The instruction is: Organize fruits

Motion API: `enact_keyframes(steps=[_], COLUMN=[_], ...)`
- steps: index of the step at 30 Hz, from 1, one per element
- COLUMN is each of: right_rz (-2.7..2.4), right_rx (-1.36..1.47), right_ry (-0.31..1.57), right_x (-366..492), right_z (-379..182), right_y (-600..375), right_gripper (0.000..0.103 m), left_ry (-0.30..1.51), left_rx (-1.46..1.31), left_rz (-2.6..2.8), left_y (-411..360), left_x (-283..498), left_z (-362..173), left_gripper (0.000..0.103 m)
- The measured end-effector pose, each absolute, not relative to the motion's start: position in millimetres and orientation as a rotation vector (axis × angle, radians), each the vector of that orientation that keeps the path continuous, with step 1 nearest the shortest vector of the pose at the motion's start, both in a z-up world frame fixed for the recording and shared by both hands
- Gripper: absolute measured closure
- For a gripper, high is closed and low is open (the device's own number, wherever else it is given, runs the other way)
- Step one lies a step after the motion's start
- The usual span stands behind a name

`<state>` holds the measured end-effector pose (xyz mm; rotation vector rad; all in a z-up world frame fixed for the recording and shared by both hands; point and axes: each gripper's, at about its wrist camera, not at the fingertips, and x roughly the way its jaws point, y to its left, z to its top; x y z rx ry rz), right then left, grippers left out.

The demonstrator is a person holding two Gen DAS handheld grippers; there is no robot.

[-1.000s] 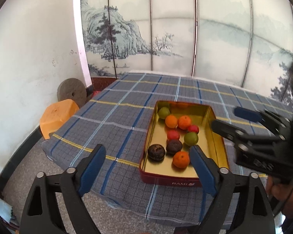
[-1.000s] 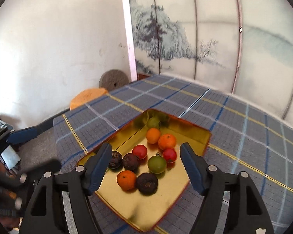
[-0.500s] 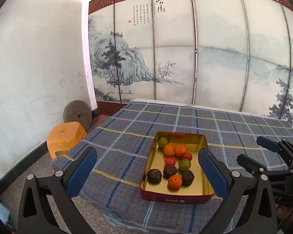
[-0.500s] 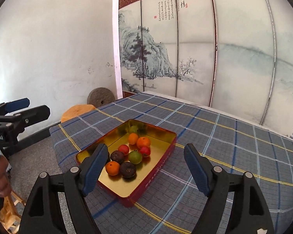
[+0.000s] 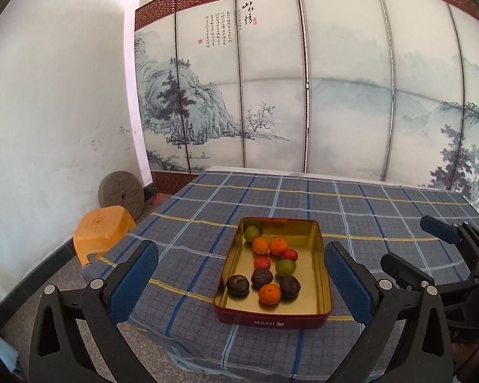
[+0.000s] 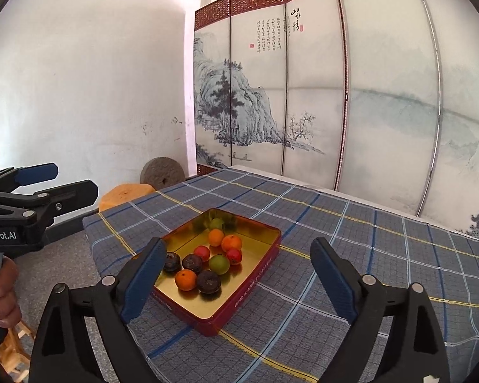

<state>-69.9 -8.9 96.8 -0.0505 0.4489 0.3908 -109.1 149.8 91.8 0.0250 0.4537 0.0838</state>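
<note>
Though held back from the near edge of the plaid-clothed table (image 5: 191, 239), gaping wide and gripping nothing: black two-finger left gripper (image 5: 241, 253) with blue pads. Beyond its left finger, on the floor by the wall, an orange plastic stool (image 5: 102, 228) and a round grey stone disc (image 5: 121, 191), both well apart from the work.

At centre, near the table's front edge, a rectangular metal tin (image 5: 271, 319), red outside and gold inside. Inside it, all the small round fruits (image 5: 265, 265) in view: a green one in the far left corner, two orange just in front of it, then two red and a second green, then three dark brown and a third orange nearest the front wall. Colours mixed, pieces close together or touching, none on the cloth.

Further right, likewise spread wide and empty, the matching right gripper (image 6: 238, 245), also short of the table and aimed at the tin.

Step in hand hard to pin down. Fits an end state, with every fruit gathered in the tin and both tools clear. Fits equally a stage ahead of sorting by colour, given the jumble.

For any further pick: come down from above onto a single fruit, close gently on soft skin, and mind neighbours rolling on the slick gold floor. Easiest reach at the front row; tight spacing among the dark ones.
</note>
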Motion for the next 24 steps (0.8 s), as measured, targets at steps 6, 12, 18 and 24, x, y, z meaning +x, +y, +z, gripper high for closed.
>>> enact_keyframes(steps=[6, 12, 18, 24], right_rz=[0.367, 0.308, 0.226, 0.103], right_rx=[-0.039, -0.025, -0.040, -0.091], right_ry=[0.449, 0.507, 0.572, 0.728], right_x=[-74, -68, -55, -21], right_z=[95, 76, 48, 4], right_y=[-23, -55, -98, -166], right_gripper=[0.010, 0.010, 0.005, 0.004], left_ry=[0.461, 0.496, 0.515, 0.554], left_rx=[0.040, 0.059, 0.092, 0.124], left_rz=[0.074, 0.053, 0.052, 0.026], left_y=[139, 125, 107, 86], left_x=[-111, -108, -97, -85], left_z=[92, 87, 79, 75], left_gripper=[0.000, 0.000, 0.000, 0.000])
